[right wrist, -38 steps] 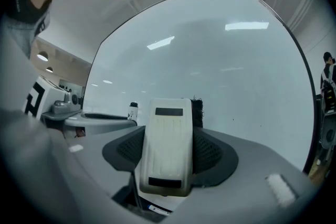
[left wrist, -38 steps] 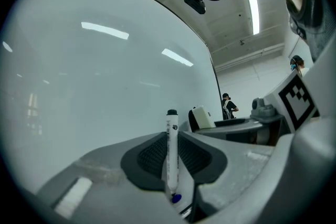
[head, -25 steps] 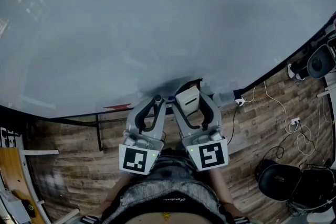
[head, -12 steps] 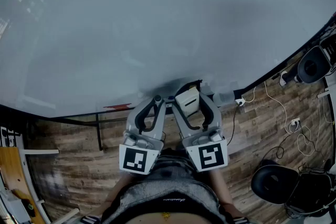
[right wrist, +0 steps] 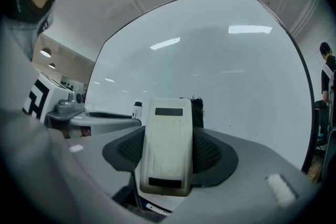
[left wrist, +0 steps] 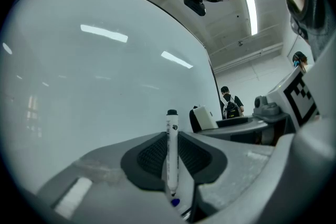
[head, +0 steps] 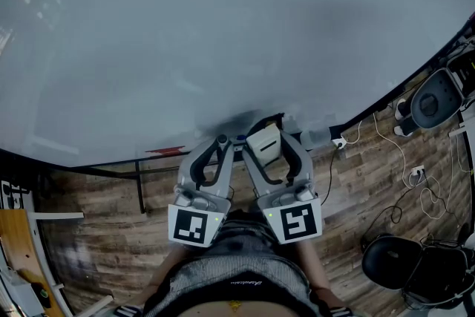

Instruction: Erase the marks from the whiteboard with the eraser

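Holding: your right claw (head: pixel 272 131) was clamped on the eraser (right wrist: pixel 167 149) — pale back toward the camera, dark felt on the far side, turned to the whiteboard (head: pixel 223 26).
Eraser position: it sat low on the board, near the bottom edge, just right of your other tool; whether the felt touched the surface could not be told.
Left claw: your left claw (head: pixel 226 147) was pinched tight on a marker (left wrist: pixel 171 155), which stood upright between the pads, its black cap on top and a blue end at the bottom.
Spacing: the two claws were side by side, close together, both pointing at the board.
Board: it filled most of the head view — pale, with ceiling lights reflected in it.
Surroundings: wooden floor (head: pixel 96 234) lay below, with cables (head: pixel 404 159) and a black chair (head: pixel 393 260) to your right; a person (left wrist: pixel 229 104) stood far off past the board's edge.
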Tool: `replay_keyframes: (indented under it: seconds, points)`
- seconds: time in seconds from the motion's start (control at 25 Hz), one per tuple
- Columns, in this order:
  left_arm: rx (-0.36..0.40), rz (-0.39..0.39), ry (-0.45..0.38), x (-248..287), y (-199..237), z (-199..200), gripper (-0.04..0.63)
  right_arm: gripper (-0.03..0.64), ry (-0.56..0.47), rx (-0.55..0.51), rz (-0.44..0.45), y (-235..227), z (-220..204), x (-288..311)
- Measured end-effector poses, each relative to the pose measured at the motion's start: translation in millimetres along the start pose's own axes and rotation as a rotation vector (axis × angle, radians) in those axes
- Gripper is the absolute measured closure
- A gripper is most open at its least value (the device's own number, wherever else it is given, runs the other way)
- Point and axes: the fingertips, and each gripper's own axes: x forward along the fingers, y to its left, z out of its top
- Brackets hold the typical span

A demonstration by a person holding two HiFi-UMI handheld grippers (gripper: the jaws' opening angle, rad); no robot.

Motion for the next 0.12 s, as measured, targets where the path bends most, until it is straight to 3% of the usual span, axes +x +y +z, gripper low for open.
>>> replay_keyframes:
  seconds: [0.12]
  points:
    - [0.000,-0.002,0.000,0.2,-1.2,-0.8,0.526,0.357,0.004,-0.002,0.001,-0.1,-1.0,-0.7]
